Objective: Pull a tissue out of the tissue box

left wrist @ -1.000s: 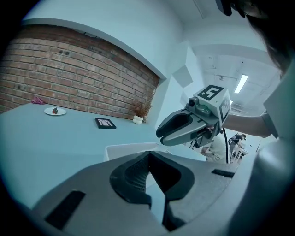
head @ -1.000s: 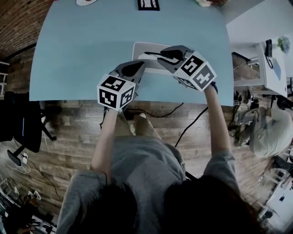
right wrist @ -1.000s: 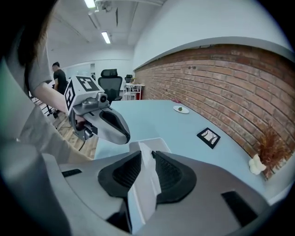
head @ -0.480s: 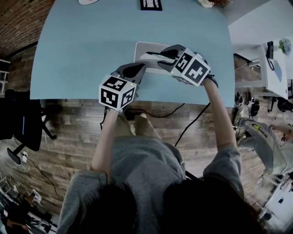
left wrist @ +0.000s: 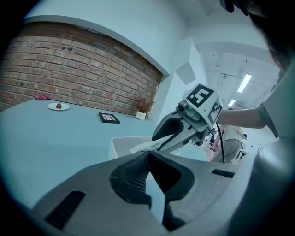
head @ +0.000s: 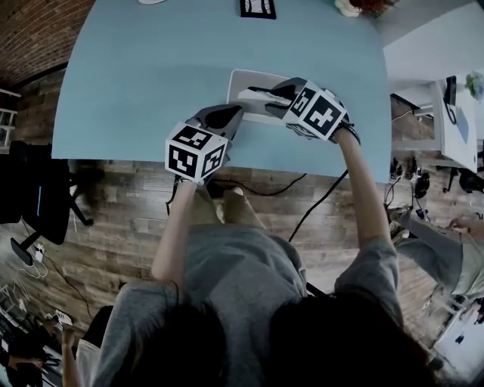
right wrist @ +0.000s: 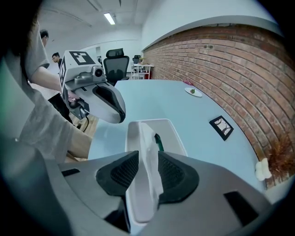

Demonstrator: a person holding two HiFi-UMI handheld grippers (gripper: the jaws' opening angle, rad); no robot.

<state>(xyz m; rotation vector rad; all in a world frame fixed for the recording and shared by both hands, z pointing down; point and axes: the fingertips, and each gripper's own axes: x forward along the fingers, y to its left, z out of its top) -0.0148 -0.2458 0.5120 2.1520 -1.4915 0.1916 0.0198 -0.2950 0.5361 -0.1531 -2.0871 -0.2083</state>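
Note:
A white tissue box lies on the light blue table, close to its near edge. A tissue sticks up out of the box's slot. My right gripper points steeply down over the box with its jaws wide apart, and the tissue stands between the pads. From the head view the right gripper hovers over the box's right half. My left gripper hangs just left of the box at the table edge, with its tips together and nothing in them. The left gripper view shows the tissue.
A small framed picture and a plate sit at the far side of the table. A dried plant stands by the brick wall. A cable runs on the floor below the table's near edge. A dark office chair stands at the left.
My right gripper has sunk onto the box and its jaws now straddle the tissue. The left gripper has stayed where it was.

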